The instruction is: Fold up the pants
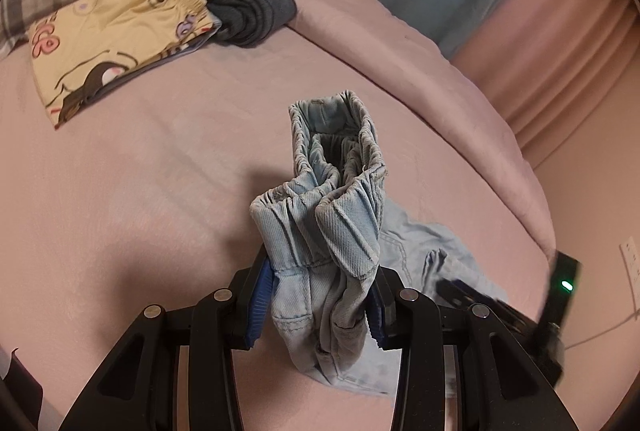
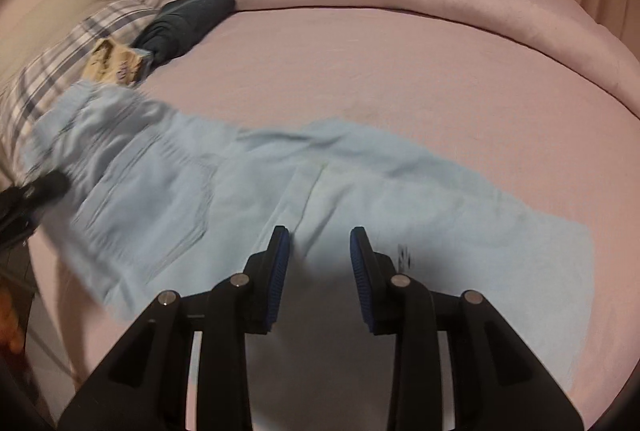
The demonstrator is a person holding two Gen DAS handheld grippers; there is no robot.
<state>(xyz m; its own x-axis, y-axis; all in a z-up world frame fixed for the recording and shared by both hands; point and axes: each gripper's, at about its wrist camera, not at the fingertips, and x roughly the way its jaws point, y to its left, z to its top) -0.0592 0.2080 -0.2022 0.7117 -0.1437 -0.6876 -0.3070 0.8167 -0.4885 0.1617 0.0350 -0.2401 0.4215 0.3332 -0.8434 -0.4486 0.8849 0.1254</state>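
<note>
Left gripper [image 1: 320,307] clamps the gathered elastic waistband of the pale blue denim pants [image 1: 332,215], bunched upright above the pink bed [image 1: 140,191]; folded cartoon-print shorts [image 1: 116,39] lie at 10 o'clock. Right gripper [image 2: 320,263], seen only in its own view, hangs narrowly parted and empty over the pants [image 2: 248,175], spread flat.

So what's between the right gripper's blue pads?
Nothing is gripped: in the right wrist view the right gripper hangs open over the light blue denim pants, which lie spread on the pink bedsheet.
</note>
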